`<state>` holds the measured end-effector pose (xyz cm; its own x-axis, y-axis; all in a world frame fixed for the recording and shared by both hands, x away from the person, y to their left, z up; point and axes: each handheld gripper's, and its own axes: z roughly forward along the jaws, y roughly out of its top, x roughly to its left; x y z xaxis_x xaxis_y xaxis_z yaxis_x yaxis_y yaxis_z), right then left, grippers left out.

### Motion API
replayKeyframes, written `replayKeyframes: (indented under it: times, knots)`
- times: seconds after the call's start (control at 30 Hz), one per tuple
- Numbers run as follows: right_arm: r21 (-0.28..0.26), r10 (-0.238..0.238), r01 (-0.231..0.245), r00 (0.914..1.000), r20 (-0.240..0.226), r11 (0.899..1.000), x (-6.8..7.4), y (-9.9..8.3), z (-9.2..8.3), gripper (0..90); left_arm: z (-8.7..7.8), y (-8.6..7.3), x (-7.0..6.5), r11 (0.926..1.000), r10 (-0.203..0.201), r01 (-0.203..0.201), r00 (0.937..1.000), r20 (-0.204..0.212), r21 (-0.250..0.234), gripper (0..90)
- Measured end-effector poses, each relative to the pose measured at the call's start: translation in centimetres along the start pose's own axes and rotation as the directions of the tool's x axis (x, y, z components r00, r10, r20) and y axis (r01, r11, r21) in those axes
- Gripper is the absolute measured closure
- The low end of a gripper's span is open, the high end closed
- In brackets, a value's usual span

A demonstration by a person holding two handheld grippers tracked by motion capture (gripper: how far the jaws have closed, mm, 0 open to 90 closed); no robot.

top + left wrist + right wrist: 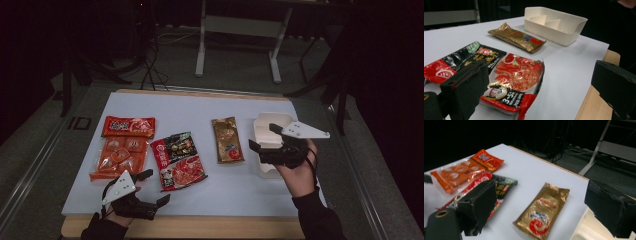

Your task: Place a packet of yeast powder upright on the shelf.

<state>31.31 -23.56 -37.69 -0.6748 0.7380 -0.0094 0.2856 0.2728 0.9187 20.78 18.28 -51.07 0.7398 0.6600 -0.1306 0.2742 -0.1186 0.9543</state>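
Four food packets and one white box lie on the white-covered worktop [225,185]. At the far left, the orange packet [119,155] with round pieces showing through its clear front lies flat, and a small red packet [128,127] sits at its far end, the two touching or nearly so. Near the front edge below them is the left claw [152,187], held in a hand [117,215]; its jaws stand wide apart with nothing between them. In the left gripper view they frame the near end of the red-and-black packet [506,80], which lies just ahead of them; I cannot tell whether the left jaw touches it. That packet lies flat, just right of the orange packet, printed with a dish of red food. Farther right, apart from it, the gold packet [227,140] lies flat with a red swirl at its near end. Just beside that stands the white box [265,125], upright, with dividers inside as the left gripper view shows. The right claw [262,137], held in the right hand [300,172], hovers over the box's near part, jaws wide and holding nothing, pointing left toward the gold packet. In the right gripper view the gold packet [544,210] lies between the two jaws, below and beyond them.
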Motion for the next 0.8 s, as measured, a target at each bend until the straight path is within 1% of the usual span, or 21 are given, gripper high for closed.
replayKeyframes:
  times: [0.07,0.13,0.2,0.23,0.27,0.33,0.4,0.47,0.5,0.63,0.67,0.8]
  knots:
    - [0.004,0.007,-0.007,1.0000,-0.005,1.000,-0.3,0.5,1.0,10.6,0.0,0.0,0.0,1.0000,0.001,-0.001,1.0000,-0.004,0.001,2.0]
    - [0.020,0.016,-0.016,0.9999,-0.005,1.000,-0.5,1.0,1.8,10.6,0.0,0.0,0.0,1.0000,0.002,-0.002,1.0000,-0.005,0.000,2.0]
    - [0.032,0.044,-0.044,0.9990,-0.011,0.999,-1.0,1.4,2.9,10.9,-0.1,0.0,0.0,1.0000,0.004,-0.004,1.0000,-0.003,-0.002,2.0]
    - [0.046,0.050,-0.049,0.9987,-0.012,0.998,-1.1,1.6,3.4,11.3,-0.1,0.0,0.0,1.0000,0.003,-0.003,1.0000,-0.003,-0.001,2.0]
    - [0.060,0.048,-0.047,0.9988,-0.011,0.997,-1.2,1.7,4.0,11.4,-0.1,0.0,0.0,1.0000,0.003,-0.003,1.0000,-0.001,0.000,2.0]
    - [0.070,0.046,-0.045,0.9989,-0.004,0.996,-1.3,1.8,4.9,11.3,-0.1,0.0,0.0,1.0000,0.002,-0.002,1.0000,0.000,0.001,1.9]
    - [0.098,0.057,-0.056,0.9983,-0.010,0.994,-1.5,1.8,6.0,11.0,-0.1,0.0,0.0,1.0000,0.001,-0.001,1.0000,0.002,-0.001,2.0]
    - [0.124,0.058,-0.059,0.9983,0.007,0.991,-1.5,1.8,7.1,11.1,-0.1,0.0,0.0,1.0000,0.003,-0.003,1.0000,0.003,0.003,2.0]
    - [0.136,0.066,-0.067,0.9977,0.010,0.988,-1.6,1.9,7.7,11.5,-0.1,0.0,0.0,1.0000,0.002,-0.002,1.0000,0.003,0.002,1.9]
    - [0.161,0.082,-0.086,0.9962,0.030,0.983,-1.9,1.9,9.5,13.3,-0.1,0.0,0.0,1.0000,0.002,-0.002,1.0000,0.008,0.001,2.0]
    - [0.172,0.077,-0.082,0.9964,0.037,0.982,-2.0,1.9,9.9,13.3,-0.1,0.0,0.0,1.0000,0.004,-0.004,1.0000,0.006,0.003,2.0]
    - [0.205,0.097,-0.107,0.9937,0.057,0.973,-2.5,1.8,11.6,13.3,-0.1,0.0,-0.1,1.0000,0.005,-0.005,0.9999,0.009,0.002,1.9]
